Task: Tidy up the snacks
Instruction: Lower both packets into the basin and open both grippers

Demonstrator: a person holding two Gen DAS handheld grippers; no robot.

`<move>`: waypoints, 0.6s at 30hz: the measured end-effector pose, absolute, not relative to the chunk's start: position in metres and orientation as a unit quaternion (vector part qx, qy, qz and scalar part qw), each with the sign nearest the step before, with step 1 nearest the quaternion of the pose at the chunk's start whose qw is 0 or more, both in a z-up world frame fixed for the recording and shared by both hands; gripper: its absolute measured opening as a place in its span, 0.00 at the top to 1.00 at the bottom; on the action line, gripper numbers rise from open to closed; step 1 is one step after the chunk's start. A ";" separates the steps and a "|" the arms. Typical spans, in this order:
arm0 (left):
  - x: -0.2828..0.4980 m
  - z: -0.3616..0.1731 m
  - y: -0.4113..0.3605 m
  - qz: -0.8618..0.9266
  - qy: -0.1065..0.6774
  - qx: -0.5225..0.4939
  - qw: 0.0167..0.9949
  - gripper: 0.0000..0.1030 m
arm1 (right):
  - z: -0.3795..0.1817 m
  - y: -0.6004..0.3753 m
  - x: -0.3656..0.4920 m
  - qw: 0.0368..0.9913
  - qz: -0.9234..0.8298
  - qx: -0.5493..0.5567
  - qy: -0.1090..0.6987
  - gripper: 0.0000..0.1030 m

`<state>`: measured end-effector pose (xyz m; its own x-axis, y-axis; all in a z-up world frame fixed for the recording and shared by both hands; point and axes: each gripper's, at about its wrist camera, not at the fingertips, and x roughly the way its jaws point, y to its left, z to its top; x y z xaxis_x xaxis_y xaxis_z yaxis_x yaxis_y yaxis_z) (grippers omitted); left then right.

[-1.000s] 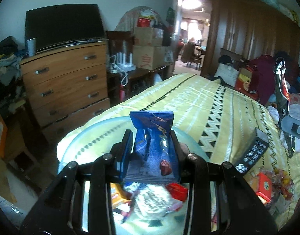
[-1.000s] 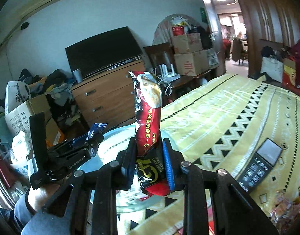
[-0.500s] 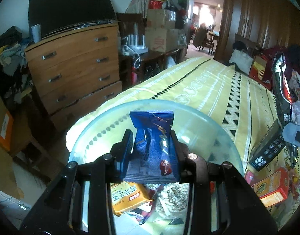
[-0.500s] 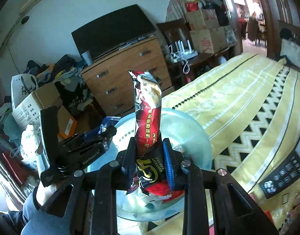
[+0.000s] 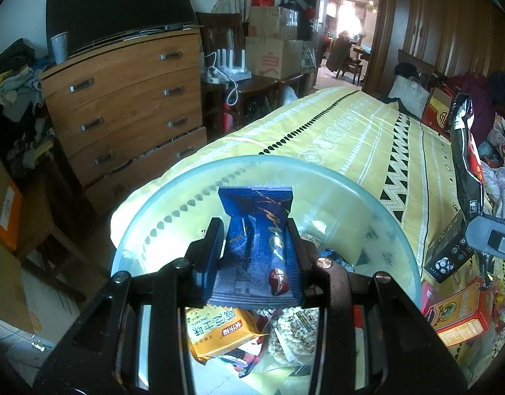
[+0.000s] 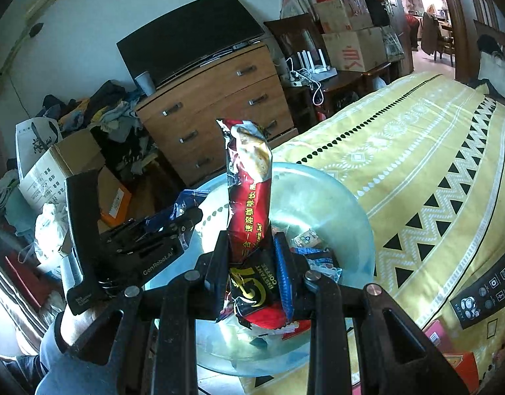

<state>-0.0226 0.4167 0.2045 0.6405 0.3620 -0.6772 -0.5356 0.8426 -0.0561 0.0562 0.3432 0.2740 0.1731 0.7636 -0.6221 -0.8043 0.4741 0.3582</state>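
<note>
A blue snack packet (image 5: 257, 240) stands upright in my left gripper (image 5: 255, 235), whose pads are shut on it, above a large clear glass bowl (image 5: 318, 168). The bowl holds an orange packet (image 5: 219, 332), a bag of pale crackers (image 5: 295, 329) and other wrappers. My right gripper (image 6: 251, 251) is shut on a tall red and black instant coffee sachet (image 6: 249, 197), held upright over the same bowl (image 6: 351, 204). In the right wrist view my left gripper (image 6: 183, 227) reaches in from the left with the blue packet (image 6: 181, 200). The coffee sachet (image 5: 465, 151) also shows at the right edge of the left wrist view.
The bowl sits at the corner of a bed with a yellow patterned cover (image 5: 351, 131). A black remote (image 6: 486, 289) and red and orange snack boxes (image 5: 460, 312) lie on the cover to the right. A wooden dresser (image 5: 127, 108) and cardboard boxes (image 6: 61, 171) crowd the floor beyond.
Both grippers have tipped downward and come closer over the bowl, which now fills more of each view. Each still holds its packet.
</note>
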 end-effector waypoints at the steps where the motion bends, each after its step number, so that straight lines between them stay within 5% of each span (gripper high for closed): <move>1: -0.022 0.205 0.416 0.251 0.342 -0.127 0.897 0.64 | 0.274 0.343 0.056 0.765 0.512 -0.026 0.389 0.71; 18: -0.021 0.199 0.418 0.252 0.346 -0.128 0.895 0.64 | 0.269 0.347 0.054 0.765 0.509 -0.029 0.394 0.71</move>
<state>-0.0206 0.4178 0.1988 0.6335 0.3614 -0.6842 -0.5387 0.8407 -0.0547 0.0541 0.3472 0.2688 0.1716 0.7551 -0.6327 -0.8008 0.4810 0.3568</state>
